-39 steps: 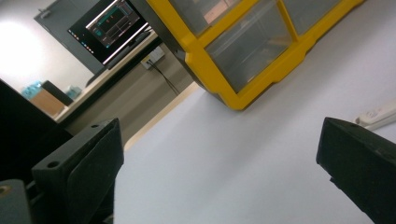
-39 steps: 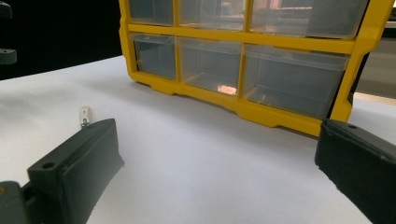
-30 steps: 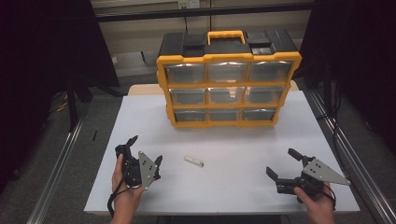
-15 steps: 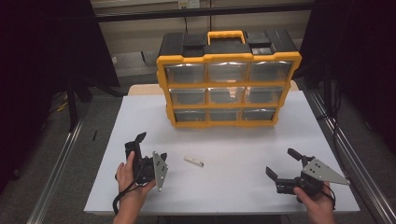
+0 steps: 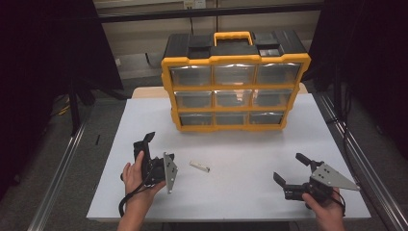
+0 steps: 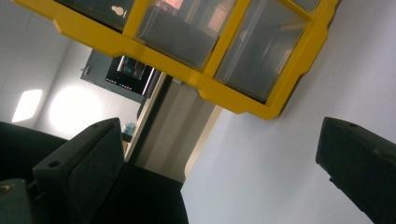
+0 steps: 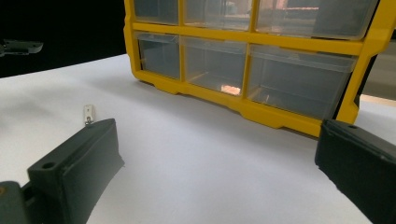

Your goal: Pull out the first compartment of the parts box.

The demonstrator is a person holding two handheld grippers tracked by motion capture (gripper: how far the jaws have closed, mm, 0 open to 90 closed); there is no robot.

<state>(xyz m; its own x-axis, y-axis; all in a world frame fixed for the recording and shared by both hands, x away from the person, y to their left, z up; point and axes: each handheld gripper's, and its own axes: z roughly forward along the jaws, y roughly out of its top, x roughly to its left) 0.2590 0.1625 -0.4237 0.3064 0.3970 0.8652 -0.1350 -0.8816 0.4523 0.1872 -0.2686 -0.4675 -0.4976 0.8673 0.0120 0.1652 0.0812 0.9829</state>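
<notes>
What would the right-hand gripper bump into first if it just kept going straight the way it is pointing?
Probably the yellow drawer cabinet. The right gripper looks between its open jaws across bare white table at the cabinet's lower drawers. The small white piece lies off to one side.

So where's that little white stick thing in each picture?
High view: the small flat white stick lies on the white table, between the two tools, nearer the left one.
Left gripper view: not in it.
Right gripper view: the stick lies at the left, just above the left jaw's tip.
Shared landmark: the yellow plastic drawer cabinet with clear drawers.
</notes>
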